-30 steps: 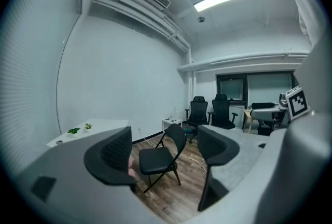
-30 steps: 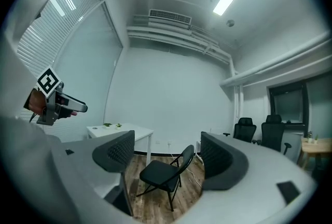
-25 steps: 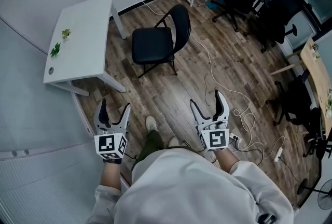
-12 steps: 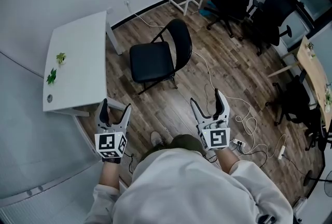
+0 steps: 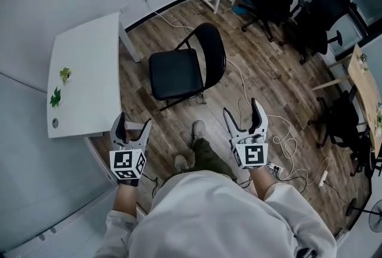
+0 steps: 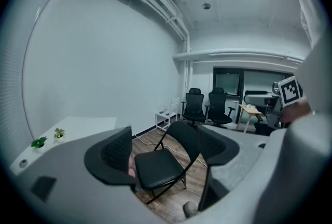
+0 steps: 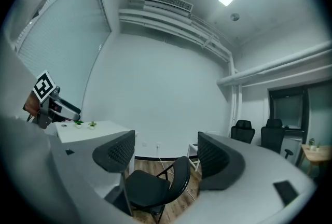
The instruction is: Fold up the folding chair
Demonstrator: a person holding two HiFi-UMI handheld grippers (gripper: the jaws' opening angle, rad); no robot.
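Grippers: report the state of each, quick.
Left gripper: open, holding nothing.
Right gripper: open, holding nothing.

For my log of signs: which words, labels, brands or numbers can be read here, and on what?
None can be read.
The cubes on the left gripper and the right gripper carry only black-and-white square patterns, no letters.
The folding chair and the white table show no print.
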